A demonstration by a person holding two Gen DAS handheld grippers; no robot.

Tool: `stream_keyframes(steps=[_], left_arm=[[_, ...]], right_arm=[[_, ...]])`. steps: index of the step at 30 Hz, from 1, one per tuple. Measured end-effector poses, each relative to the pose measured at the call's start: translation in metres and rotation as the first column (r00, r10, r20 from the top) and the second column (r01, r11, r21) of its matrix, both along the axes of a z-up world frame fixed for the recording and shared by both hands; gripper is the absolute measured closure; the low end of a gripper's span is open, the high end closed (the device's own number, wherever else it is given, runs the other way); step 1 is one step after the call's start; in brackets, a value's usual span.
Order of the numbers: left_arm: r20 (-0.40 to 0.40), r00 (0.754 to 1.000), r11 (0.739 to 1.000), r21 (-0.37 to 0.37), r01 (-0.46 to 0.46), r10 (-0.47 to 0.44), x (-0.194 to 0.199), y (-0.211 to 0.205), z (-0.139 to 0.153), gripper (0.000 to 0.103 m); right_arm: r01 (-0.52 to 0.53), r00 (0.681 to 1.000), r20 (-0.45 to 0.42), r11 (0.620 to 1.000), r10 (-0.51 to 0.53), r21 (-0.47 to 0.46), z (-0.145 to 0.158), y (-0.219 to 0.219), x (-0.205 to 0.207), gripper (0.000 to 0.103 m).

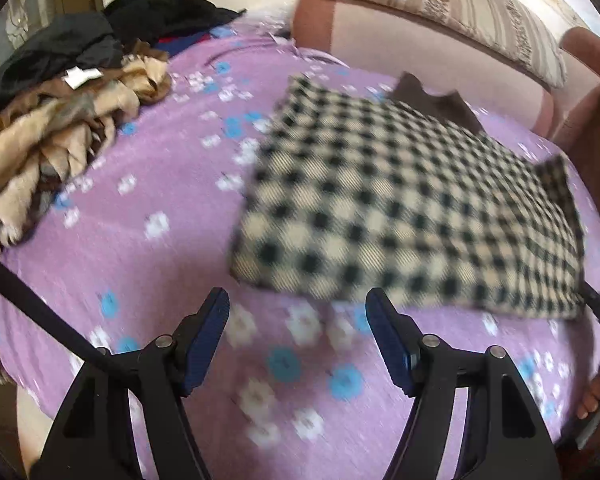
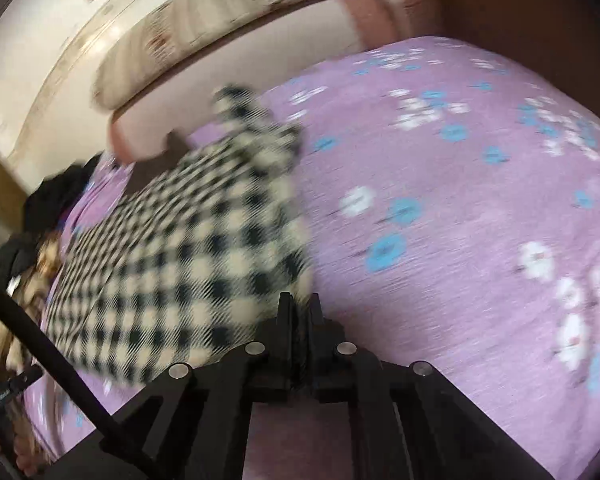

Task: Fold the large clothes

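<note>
On the purple flowered bedspread [image 1: 148, 184], left of the folded checked garment [image 1: 400, 208], sits a heap of tan and dark clothes [image 1: 60, 120]. Its collar end faces the sofa [image 1: 380, 36]. Left gripper [image 1: 296, 312] spread, empty; right gripper [image 2: 300, 308] pressed together at the garment's near corner, though whether it pinches cloth is unclear.

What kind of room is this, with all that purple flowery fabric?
Most likely a bedroom at home. The purple flowered sheet covers a bed, a striped pillow leans on the pink headboard, and a pile of unfolded clothes waits beside a folded checked garment.
</note>
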State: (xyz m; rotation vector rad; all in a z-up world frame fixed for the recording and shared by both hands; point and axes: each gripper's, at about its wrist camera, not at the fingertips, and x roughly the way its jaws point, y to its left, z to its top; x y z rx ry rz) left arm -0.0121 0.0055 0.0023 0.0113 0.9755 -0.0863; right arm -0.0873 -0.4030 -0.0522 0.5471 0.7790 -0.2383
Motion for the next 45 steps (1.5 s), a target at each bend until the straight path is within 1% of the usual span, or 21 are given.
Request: stream_keyframes(steps=[2, 4, 6, 8, 9, 10, 11, 12, 13, 15, 17, 18, 19, 20, 21, 23, 25, 30, 34, 38, 45], left_arm=[[-0.001, 1.000, 1.000, 0.014, -0.005, 0.005, 0.014, 0.006, 0.000, 0.033], [-0.005, 1.000, 1.000, 0.016, -0.003, 0.004, 0.026, 0.010, -0.002, 0.033], [-0.013, 1.000, 1.000, 0.003, -0.004, 0.004, 0.035, 0.012, -0.004, 0.033], [-0.019, 1.000, 0.999, -0.033, 0.005, -0.006, 0.041, 0.010, -0.005, 0.033], [-0.020, 1.000, 0.999, -0.049, 0.012, -0.013, 0.043, 0.006, -0.005, 0.033], [-0.020, 1.000, 0.998, -0.056, 0.018, -0.019, 0.046, 0.002, -0.005, 0.033], [-0.018, 0.999, 0.998, -0.055, 0.031, -0.033, 0.049, -0.005, -0.006, 0.033], [-0.006, 0.998, 0.998, -0.029, 0.061, -0.061, 0.056, -0.015, -0.006, 0.033], [0.004, 0.997, 0.997, -0.001, 0.083, -0.083, 0.062, -0.023, -0.008, 0.033], [0.003, 0.995, 0.994, 0.057, 0.097, -0.098, 0.078, -0.033, -0.019, 0.033], [-0.028, 0.996, 0.994, 0.069, 0.086, -0.084, 0.096, -0.034, -0.032, 0.031], [-0.045, 0.996, 0.995, 0.058, 0.079, -0.076, 0.104, -0.032, -0.037, 0.026], [-0.052, 0.996, 0.996, 0.045, 0.074, -0.071, 0.108, -0.030, -0.038, 0.025], [-0.059, 0.996, 0.997, 0.027, 0.069, -0.067, 0.111, -0.028, -0.038, 0.025], [-0.061, 0.996, 0.998, 0.013, 0.064, -0.063, 0.110, -0.026, -0.034, 0.025], [-0.048, 0.997, 0.998, 0.009, 0.061, -0.061, 0.104, -0.023, -0.028, 0.025], [-0.045, 0.997, 0.998, 0.012, 0.059, -0.058, 0.091, -0.020, -0.021, 0.025], [-0.040, 0.998, 0.998, -0.023, 0.053, -0.053, 0.045, -0.016, -0.011, 0.025], [-0.053, 0.997, 0.998, -0.051, 0.047, -0.050, 0.013, -0.024, -0.008, 0.025], [-0.060, 0.996, 0.996, -0.069, 0.056, -0.060, -0.019, -0.040, -0.006, 0.025], [-0.072, 0.992, 0.994, -0.039, 0.099, -0.102, -0.058, -0.068, -0.007, 0.025]], right_arm=[[0.085, 0.994, -0.054, 0.990, -0.092, -0.111, 0.001, -0.010, -0.007, 0.098], [0.114, 0.992, -0.037, 0.988, -0.118, -0.101, 0.009, -0.016, -0.017, 0.097], [0.083, 0.996, 0.016, 0.992, -0.082, -0.092, 0.024, -0.009, -0.020, 0.097], [0.011, 0.999, 0.054, 0.994, -0.005, -0.110, 0.042, 0.007, -0.009, 0.096], [-0.031, 0.997, 0.069, 0.994, 0.039, -0.109, 0.050, 0.016, 0.002, 0.091], [-0.072, 0.993, 0.081, 0.992, 0.080, -0.099, 0.055, 0.024, 0.016, 0.081], [-0.103, 0.990, 0.089, 0.991, 0.111, -0.083, 0.057, 0.030, 0.030, 0.076], [-0.139, 0.985, 0.096, 0.989, 0.144, -0.057, 0.058, 0.035, 0.047, 0.071], [-0.180, 0.979, 0.095, 0.983, 0.182, -0.025, 0.055, 0.038, 0.068, 0.071], [-0.214, 0.976, 0.045, 0.977, 0.215, -0.022, 0.046, 0.040, 0.109, 0.071], [-0.204, 0.979, -0.036, 0.978, 0.203, -0.042, 0.029, 0.033, 0.144, 0.071], [-0.178, 0.982, -0.081, 0.982, 0.173, -0.062, 0.021, 0.024, 0.160, 0.071], [-0.131, 0.984, -0.132, 0.986, 0.117, -0.101, 0.015, 0.012, 0.170, 0.072], [-0.084, 0.987, -0.149, 0.990, 0.066, -0.117, 0.014, 0.001, 0.172, 0.074], [-0.048, 0.990, -0.136, 0.993, 0.033, -0.106, 0.018, -0.007, 0.168, 0.073], [0.012, 0.997, -0.073, 0.998, -0.017, -0.061, 0.031, -0.019, 0.143, 0.067], [0.018, 0.999, -0.029, 0.999, -0.019, -0.037, 0.039, -0.021, 0.113, 0.054], [0.008, 1.000, -0.004, 0.998, -0.008, -0.059, 0.030, -0.001, 0.020, 0.052], [0.011, 1.000, -0.002, 0.997, -0.011, -0.079, 0.017, 0.012, -0.028, 0.052], [0.000, 1.000, 0.005, 0.999, 0.000, -0.052, 0.010, 0.018, -0.036, 0.052], [-0.032, 0.999, 0.025, 0.996, 0.034, -0.078, 0.012, 0.033, -0.035, 0.051]])
